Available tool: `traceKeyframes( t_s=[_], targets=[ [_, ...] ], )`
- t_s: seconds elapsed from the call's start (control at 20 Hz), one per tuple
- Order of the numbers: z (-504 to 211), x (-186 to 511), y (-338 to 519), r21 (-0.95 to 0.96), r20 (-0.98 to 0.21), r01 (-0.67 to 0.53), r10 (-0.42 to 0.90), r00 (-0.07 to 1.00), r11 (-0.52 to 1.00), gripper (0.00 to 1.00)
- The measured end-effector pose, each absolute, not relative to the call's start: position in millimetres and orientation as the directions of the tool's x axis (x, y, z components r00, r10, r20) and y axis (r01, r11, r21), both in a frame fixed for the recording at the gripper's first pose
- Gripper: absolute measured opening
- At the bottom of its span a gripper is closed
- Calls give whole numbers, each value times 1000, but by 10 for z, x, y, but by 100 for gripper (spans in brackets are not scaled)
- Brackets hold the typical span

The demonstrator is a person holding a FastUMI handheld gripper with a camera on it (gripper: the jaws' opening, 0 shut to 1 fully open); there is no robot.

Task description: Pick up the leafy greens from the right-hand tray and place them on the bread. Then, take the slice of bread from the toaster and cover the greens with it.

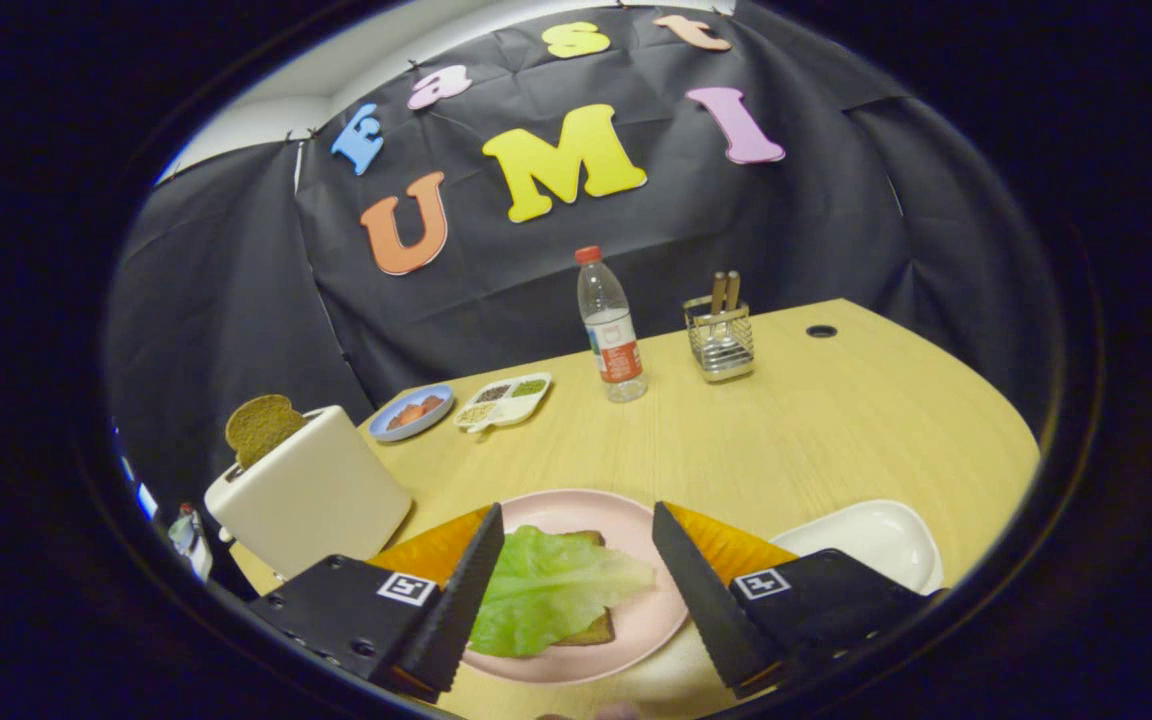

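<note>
Wooden table under me, white toaster off to my left with a bread slice poking up, pink plate between my fingers, spread wide, gripping nothing, leafy greens lying on the bread there.

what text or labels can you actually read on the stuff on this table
None can be read.
water bottle: its label carries print too small and blurred to make out.
Open gripper, above the leafy greens: each finger mount bears a square black-and-white marker, a pattern, not words.
toaster: no lettering visible.
</note>
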State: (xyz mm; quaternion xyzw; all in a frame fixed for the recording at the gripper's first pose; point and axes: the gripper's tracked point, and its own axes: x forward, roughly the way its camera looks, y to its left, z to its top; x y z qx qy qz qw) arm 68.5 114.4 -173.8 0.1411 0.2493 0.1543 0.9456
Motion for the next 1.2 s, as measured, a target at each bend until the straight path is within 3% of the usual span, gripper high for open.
traceKeyframes(
  t_s=[0.15, 0.45, 0.65, 1.2],
  targets=[
    [-1426, 617, 1120, 297, -364, -203, 307, 879, 933, 96],
    [-587, 317, 1300, 221, -212, -147, 194, 958, 964, 96],
    [-138, 194, 1813, 238, -148, -162, 201, 968, 958, 95],
    [-40, 67, 3615, 218, -198, -278, 321, 926, 936, 95]
  ],
)
